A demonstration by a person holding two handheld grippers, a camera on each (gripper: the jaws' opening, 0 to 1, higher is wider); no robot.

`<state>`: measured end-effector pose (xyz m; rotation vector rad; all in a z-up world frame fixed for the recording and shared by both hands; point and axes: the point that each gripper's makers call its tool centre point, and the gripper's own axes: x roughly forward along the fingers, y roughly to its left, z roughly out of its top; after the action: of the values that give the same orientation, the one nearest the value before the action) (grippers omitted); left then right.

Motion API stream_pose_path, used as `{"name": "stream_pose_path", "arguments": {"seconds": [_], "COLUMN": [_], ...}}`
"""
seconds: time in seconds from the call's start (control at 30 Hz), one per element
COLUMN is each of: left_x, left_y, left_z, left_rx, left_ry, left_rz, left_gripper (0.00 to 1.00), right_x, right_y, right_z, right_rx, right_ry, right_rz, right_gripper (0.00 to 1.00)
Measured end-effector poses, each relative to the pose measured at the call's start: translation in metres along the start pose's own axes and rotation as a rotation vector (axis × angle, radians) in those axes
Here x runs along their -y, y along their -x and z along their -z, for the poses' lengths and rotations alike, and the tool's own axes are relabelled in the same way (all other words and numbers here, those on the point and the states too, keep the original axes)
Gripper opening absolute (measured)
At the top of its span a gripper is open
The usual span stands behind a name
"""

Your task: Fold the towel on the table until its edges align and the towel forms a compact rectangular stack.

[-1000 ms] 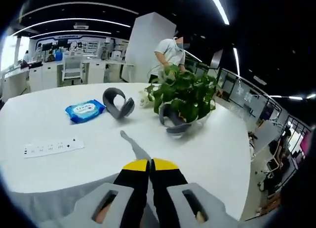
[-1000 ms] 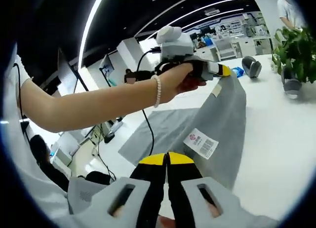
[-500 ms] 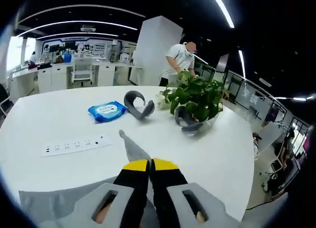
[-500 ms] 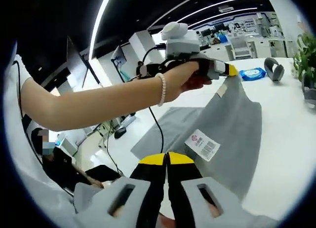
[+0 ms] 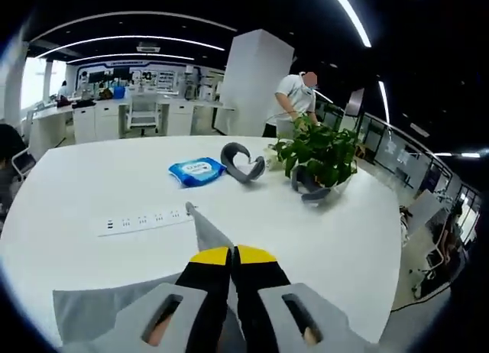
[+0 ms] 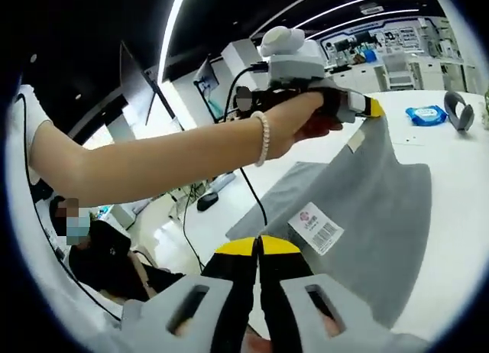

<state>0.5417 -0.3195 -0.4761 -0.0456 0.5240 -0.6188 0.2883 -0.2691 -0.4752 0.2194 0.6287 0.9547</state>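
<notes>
A grey towel (image 6: 367, 208) hangs lifted off the white table (image 6: 458, 162), stretched between both grippers, with a white barcode label (image 6: 315, 226) facing the right gripper view. My right gripper (image 6: 258, 250) is shut on the towel's near corner. The left gripper (image 6: 365, 108), held in a hand with a bead bracelet, pinches the far upper corner. In the left gripper view, my left gripper (image 5: 231, 255) is shut on the towel, a grey corner (image 5: 200, 226) sticking up past the yellow tips and more towel (image 5: 92, 311) spread low on the left.
On the table (image 5: 344, 231) lie a white power strip (image 5: 145, 219), a blue wipes pack (image 5: 195, 170), two grey curved pieces (image 5: 243, 160) and a potted plant (image 5: 319, 150). A person stands behind the plant. Another person sits low at the left of the right gripper view.
Both views have swung; the table objects sit further right and farther off in the left gripper view. The towel is lifted higher and spread wider between the grippers. Both grippers stay shut.
</notes>
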Motion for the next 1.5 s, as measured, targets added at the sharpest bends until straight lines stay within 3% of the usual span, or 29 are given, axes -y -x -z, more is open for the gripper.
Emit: {"name": "stream_pose_path", "arguments": {"seconds": [0.57,0.93,1.5], "left_x": [-0.057,-0.091,-0.151], "left_y": [0.037,0.058,0.090], "left_z": [0.002,0.008,0.020], "left_rx": [0.027,0.027,0.025], "left_ry": [0.022,0.023,0.039], "left_rz": [-0.065,-0.101,-0.166], "left_gripper": [0.01,0.01,0.01], "right_x": [-0.030,-0.050,-0.072], "right_y": [-0.037,-0.066,-0.107], "right_z": [-0.014,-0.017,-0.019], "right_rx": [0.007,-0.033,-0.043], "right_ry": [-0.003,0.079,0.096], "right_rz": [-0.094,-0.124,-0.173], "right_gripper": [0.00,0.00,0.00]}}
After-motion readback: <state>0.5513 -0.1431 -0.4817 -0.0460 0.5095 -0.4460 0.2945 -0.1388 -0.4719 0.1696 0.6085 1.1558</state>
